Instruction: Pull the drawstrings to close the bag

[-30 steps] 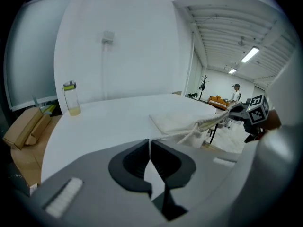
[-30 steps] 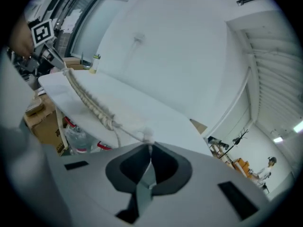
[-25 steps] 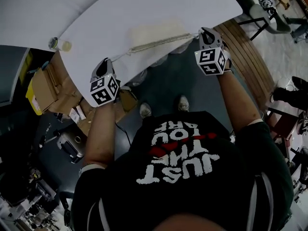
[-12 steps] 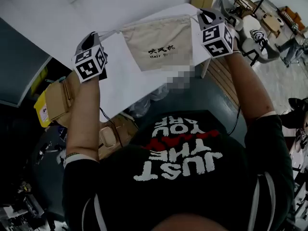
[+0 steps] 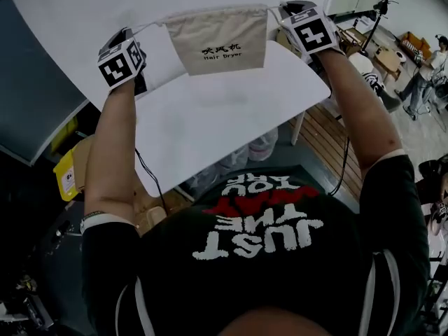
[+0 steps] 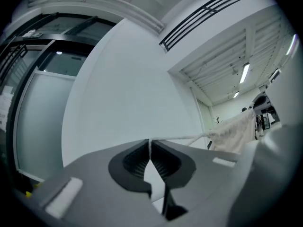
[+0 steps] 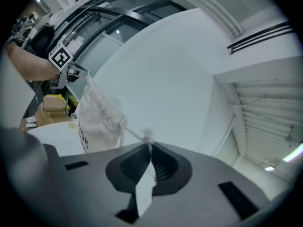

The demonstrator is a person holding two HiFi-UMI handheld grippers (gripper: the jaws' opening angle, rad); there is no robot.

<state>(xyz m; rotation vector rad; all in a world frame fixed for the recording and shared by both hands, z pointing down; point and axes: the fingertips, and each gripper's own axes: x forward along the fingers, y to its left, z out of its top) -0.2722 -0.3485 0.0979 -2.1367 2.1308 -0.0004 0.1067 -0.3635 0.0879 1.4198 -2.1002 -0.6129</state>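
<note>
A beige cloth drawstring bag [image 5: 220, 42] with dark print hangs in the air above the white table [image 5: 210, 117], its gathered mouth upward. My left gripper [image 5: 129, 37] is shut on the left drawstring [image 6: 180, 137], which runs taut to the bag [image 6: 234, 131]. On the other side my right gripper [image 5: 287, 11] is shut on the right drawstring's knotted end [image 7: 147, 136]. The bag [image 7: 97, 122] hangs just beyond those jaws. Both arms are raised, one at each side of the bag.
The white table's near edge [image 5: 231, 156] curves in front of me. Cardboard boxes and a yellow box [image 5: 66, 177] lie on the floor at the left. Wooden flooring, chairs and a person [image 5: 427, 68] are at the right.
Both grippers have risen and spread apart, lifting the bag off the table. It now hangs stretched between them, its printed side facing me.
</note>
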